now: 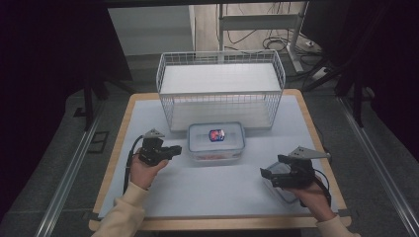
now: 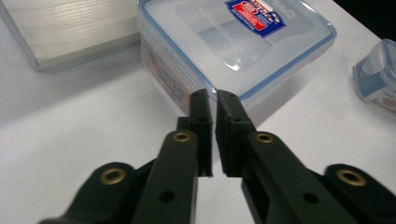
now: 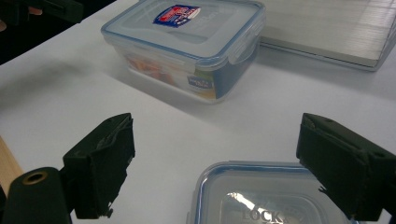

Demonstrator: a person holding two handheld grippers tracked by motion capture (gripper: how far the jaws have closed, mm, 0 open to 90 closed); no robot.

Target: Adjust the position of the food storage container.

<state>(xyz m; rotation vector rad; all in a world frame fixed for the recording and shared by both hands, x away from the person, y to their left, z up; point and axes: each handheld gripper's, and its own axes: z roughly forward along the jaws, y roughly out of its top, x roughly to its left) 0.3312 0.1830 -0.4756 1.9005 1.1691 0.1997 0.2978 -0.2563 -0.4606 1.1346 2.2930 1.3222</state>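
Two clip-lid food containers are on the table, and I read the job as getting them into the white wire basket at the far edge. The larger container, with the red-and-blue sticker on its lid, sits just in front of the basket wall. The smaller container lies near my right edge, under the right gripper.

Step in hand, as I judge it: approach, nothing lifted yet.

Left gripper: jaws nearly together, a thin slit between the pads, nothing in it. In the left gripper view the tips point at the near corner of the larger container and seem just short of it; I can't tell whether they touch.

Right gripper: jaws spread wide, straddling the smaller container's lid from above, pads clear of its sides. Empty, not gripping.

Next move, my call: drop the right jaws around the smaller container's walls, below the lid rim, and close squarely. The clear plastic looks slippery, so a skewed bite could let it twist out. The left needs to open much wider before it can take the larger one.
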